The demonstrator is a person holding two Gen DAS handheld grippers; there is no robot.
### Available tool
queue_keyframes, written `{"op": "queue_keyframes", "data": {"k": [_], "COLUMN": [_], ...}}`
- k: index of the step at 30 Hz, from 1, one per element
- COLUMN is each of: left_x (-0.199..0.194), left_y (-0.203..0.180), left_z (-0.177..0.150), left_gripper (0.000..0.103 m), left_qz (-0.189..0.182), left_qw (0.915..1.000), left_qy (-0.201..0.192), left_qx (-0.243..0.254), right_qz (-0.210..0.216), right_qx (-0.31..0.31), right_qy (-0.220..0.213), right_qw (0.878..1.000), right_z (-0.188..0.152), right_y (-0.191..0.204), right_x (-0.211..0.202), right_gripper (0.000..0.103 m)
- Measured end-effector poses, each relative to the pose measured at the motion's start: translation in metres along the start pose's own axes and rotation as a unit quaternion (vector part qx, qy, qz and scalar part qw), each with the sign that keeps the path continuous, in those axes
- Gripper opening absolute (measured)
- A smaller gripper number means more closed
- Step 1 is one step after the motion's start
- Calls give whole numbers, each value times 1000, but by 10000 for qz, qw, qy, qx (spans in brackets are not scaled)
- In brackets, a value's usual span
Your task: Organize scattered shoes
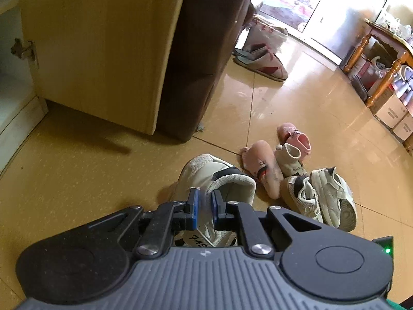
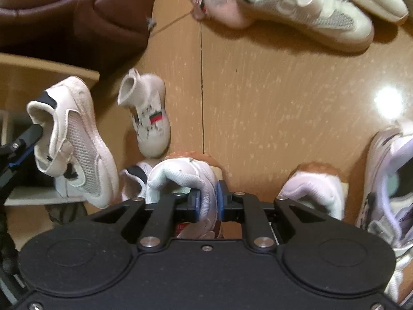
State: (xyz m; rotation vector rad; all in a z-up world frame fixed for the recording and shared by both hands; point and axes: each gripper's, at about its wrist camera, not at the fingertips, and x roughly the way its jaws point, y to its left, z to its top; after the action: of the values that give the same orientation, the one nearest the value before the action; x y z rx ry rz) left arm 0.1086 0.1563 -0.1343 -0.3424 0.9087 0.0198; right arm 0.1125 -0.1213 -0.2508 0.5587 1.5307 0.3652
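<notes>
My left gripper (image 1: pixel 205 202) is shut on the collar of a cream mesh sneaker (image 1: pixel 206 173) with a dark heel tab, held above the floor. That sneaker also shows in the right wrist view (image 2: pixel 74 139), with the left gripper's fingers (image 2: pixel 23 139) at its collar. My right gripper (image 2: pixel 207 201) is shut on the collar of a white sneaker with a gum sole (image 2: pixel 185 170). Its mate (image 2: pixel 317 188) stands just right of it. A small sock shoe with a red-green stripe (image 2: pixel 152 118) lies on the floor.
A pile of pink slippers (image 1: pixel 265 165) and small white sneakers (image 1: pixel 330 196) lies on the tan tile floor. A brown sofa (image 1: pixel 206 51) and a wooden cabinet door (image 1: pixel 98 46) stand at left. A slipper pair (image 1: pixel 260 62) and a wooden table (image 1: pixel 382 59) are farther off. A purple-white sneaker (image 2: pixel 389 180) lies at right.
</notes>
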Motion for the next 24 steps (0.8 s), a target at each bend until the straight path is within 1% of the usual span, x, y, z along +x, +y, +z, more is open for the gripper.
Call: {"op": "queue_keyframes", "data": {"k": [3,5,6,8,11,13,15,16,17,18,19,20,21,24], "left_x": [2,2,3,4,4,3,2,2,1,0,-1,-2,-3,-7], "left_y": [7,12,14,17,19,20,21,21,22,22,21,20,18,10], "left_z": [-2,-3,-4,-5,-8,-10,-11,-11,-11,-11,-11,-11,-11,-11], "left_gripper": [10,10,10,10,10,10,10,10,10,10,10,10,10,10], "left_qz": [-22,-29,-34,-42,-57,-79,-93,-106,-121,-128,-128,-136,-144,-220], "left_qw": [10000,9999,9998,9998,9996,9995,9994,9993,9992,9992,9992,9992,9992,9993], "left_qy": [2,9,16,30,46,64,69,68,67,66,64,59,54,48], "left_qx": [-87,-148,-179,-213,-264,-301,-322,-341,-364,-371,-361,-361,-360,-313], "right_qz": [-226,-453,-663,-905,-1303,-1436,-1489,-1509,-1529,-1557,-1586,-1585,-1558,-1438], "right_qx": [-257,-479,-753,-995,-1424,-1587,-1651,-1678,-1705,-1732,-1760,-1760,-1748,-1714], "right_qy": [54,67,105,115,54,38,8,-23,-54,-102,-154,-171,-212,-317], "right_qw": [9994,9978,9949,9909,9812,9768,9750,9742,9734,9724,9714,9714,9720,9741], "right_z": [-12,-16,-18,-22,-26,-28,-28,-27,-27,-26,-24,-23,-22,-18], "right_y": [3,7,10,13,18,19,20,21,21,23,25,26,28,35], "right_x": [6,10,14,17,16,15,15,14,14,13,10,10,6,-10], "right_gripper": [13,13,13,13,12,12,14,16,21,22,28,40,45,46]}}
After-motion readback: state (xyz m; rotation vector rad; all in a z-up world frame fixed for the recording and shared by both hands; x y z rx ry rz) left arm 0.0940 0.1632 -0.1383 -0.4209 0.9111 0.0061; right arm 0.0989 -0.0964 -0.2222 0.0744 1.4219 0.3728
